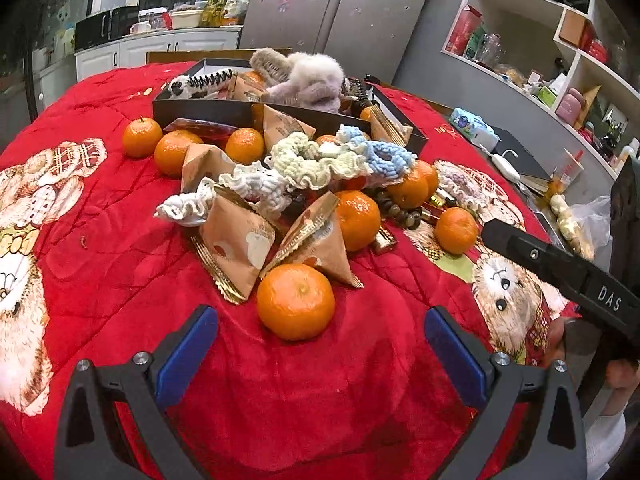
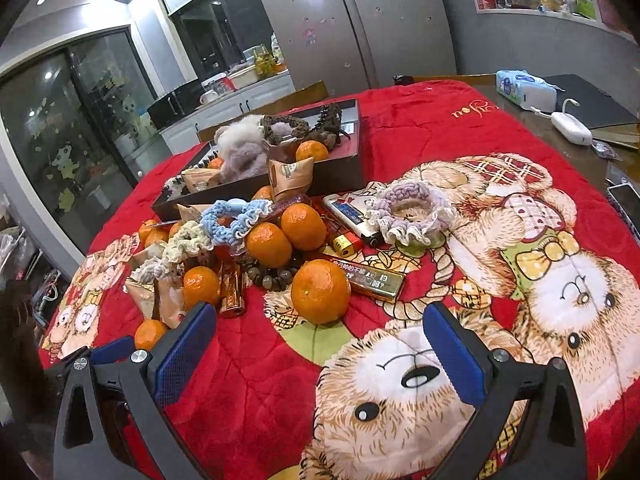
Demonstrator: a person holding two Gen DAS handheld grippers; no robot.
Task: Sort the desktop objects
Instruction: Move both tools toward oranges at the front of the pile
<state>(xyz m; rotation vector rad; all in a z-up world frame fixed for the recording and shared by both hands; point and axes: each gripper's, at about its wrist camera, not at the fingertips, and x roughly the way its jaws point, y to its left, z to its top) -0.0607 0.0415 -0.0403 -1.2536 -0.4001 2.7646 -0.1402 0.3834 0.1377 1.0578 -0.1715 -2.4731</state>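
A heap of mandarins, crocheted scrunchies [image 1: 316, 160], brown paper snack packets [image 1: 240, 240] and a bead bracelet [image 2: 272, 274] lies on a red bear-print blanket [image 1: 120, 240]. A dark tray [image 1: 200, 110] behind it holds fluffy hair ties, clips and packets. My left gripper [image 1: 320, 344] is open and empty, with the nearest mandarin [image 1: 296, 300] just ahead between its blue pads. My right gripper [image 2: 320, 344] is open and empty, with another mandarin [image 2: 320, 290] just ahead of it. The right gripper's black body shows in the left wrist view [image 1: 560, 276].
A gold bar-shaped box [image 2: 372, 278], a lighter [image 2: 346, 244] and a purple scrunchie [image 2: 412, 212] lie right of the heap. A tissue pack [image 2: 524, 88], a white charger [image 2: 572, 128] and a phone [image 2: 628, 200] sit on the bare table edge. A fridge and shelves stand behind.
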